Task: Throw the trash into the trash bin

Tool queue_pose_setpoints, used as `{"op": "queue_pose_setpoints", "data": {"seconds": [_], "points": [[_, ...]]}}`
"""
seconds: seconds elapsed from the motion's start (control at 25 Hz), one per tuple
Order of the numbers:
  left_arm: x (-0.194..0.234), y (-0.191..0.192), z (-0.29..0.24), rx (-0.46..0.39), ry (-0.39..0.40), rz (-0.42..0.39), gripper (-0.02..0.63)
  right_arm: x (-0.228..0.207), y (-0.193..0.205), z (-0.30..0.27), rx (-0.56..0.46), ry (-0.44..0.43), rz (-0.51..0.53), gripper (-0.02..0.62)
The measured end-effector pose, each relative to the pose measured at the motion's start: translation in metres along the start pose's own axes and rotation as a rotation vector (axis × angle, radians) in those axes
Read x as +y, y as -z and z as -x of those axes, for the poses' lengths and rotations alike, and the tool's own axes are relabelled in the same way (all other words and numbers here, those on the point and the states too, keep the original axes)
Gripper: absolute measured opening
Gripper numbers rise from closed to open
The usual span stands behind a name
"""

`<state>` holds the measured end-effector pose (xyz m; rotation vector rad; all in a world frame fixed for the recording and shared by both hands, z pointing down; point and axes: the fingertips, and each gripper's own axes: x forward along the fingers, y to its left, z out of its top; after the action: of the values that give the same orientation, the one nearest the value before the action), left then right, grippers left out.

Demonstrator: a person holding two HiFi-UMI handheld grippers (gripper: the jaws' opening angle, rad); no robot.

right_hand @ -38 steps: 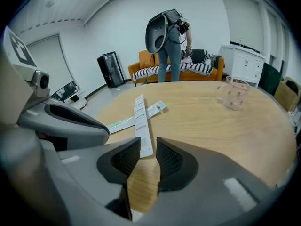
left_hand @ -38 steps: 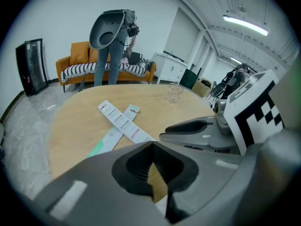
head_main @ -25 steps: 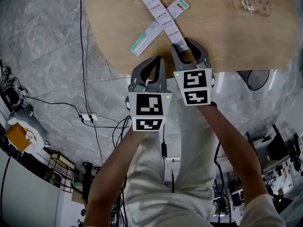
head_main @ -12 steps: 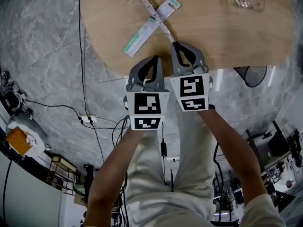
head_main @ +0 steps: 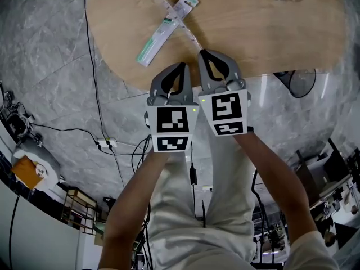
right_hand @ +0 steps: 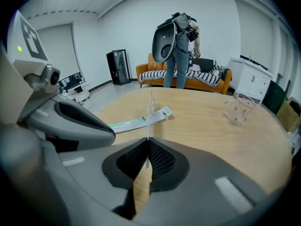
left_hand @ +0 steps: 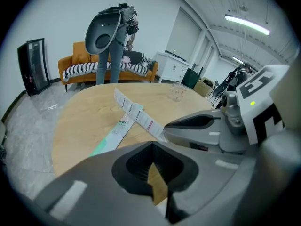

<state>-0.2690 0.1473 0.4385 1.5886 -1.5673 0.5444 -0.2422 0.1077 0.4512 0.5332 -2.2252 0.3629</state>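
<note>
Two pieces of trash lie crossed on the round wooden table (head_main: 270, 32): a long white printed strip (head_main: 179, 22) and a green-and-white wrapper (head_main: 159, 34). My right gripper (head_main: 201, 52) is shut on the near end of the white strip, which stands on its thin edge in the right gripper view (right_hand: 150, 112). The wrapper (right_hand: 139, 121) lies flat beneath it. My left gripper (head_main: 181, 66) hangs just left of the right one at the table's near edge, shut with nothing in it. From the left gripper view, the strip (left_hand: 134, 112) and wrapper (left_hand: 112, 134) lie ahead.
A clear plastic cup (right_hand: 239, 108) stands at the table's far right. A dark round container (head_main: 299, 84) sits on the floor beside the table's right edge. Cables (head_main: 107, 142) run over the marble floor. A person (right_hand: 181, 46) stands by an orange sofa (left_hand: 80, 68).
My right gripper has drawn back toward the table's near edge with the white strip's end in its jaws, turning the strip onto its edge. The left gripper has stayed beside it.
</note>
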Motion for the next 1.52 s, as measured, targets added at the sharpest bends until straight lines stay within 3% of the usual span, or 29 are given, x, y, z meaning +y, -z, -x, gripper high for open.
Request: {"op": "queue_pose_setpoints", "data": {"seconds": [0.64,1.52], "points": [[-0.099,-0.013,-0.026,0.016,0.083,-0.114,0.001,-0.076,0.046,0.064,-0.046,0.073,-0.143,0.032],[-0.272,-0.026,-0.083,0.084,0.242,-0.325,0.001,-0.220,0.146,0.164,-0.059,0.287,-0.394,0.032]]}}
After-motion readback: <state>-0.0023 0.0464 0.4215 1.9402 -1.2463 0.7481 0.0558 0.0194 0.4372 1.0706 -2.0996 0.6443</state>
